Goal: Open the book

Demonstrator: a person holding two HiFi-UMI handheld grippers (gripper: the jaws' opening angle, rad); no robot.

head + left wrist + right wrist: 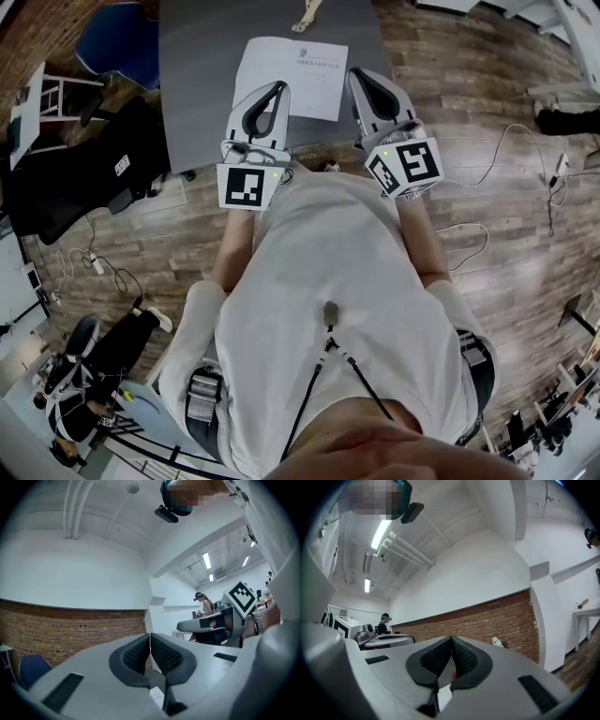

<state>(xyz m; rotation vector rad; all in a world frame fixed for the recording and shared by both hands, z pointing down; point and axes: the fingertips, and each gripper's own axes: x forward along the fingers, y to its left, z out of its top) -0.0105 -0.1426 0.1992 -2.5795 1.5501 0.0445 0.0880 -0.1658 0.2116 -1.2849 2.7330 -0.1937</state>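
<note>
Looking straight down, what sits nearest us?

Right under the camera it's the person's white shirt (319,281). Just past it, the left marker cube (249,186) and the right marker cube (406,167) are side by side at the near edge of the grey surface (197,84).

And the jaws?

Left hand-held gripper (280,86) is pressed together with nothing in it. Its own view shows the dark pads (136,656) meeting along one thin seam. Right hand-held gripper (356,75), same story: pads (465,657) tip to tip, pinching nothing.

So where's the book?

The book (295,70) lies flat and closed on the surface, white cover up, between the two tips. From the head view the left tip overlaps its near-left part, and the right tip is just beside its right edge. Whether either one touches it, I cannot tell.

Anything further out?

A small pale object (307,14) sits at the far end of the surface, well apart from the book. There's a blue chair (122,42) by the far left corner, a black bag (84,178) on the wood floor (487,84) to the left, and cables (103,267) trailing near it. Out in the distance, the gripper views catch a brick wall (70,625) and another person (204,603).
</note>
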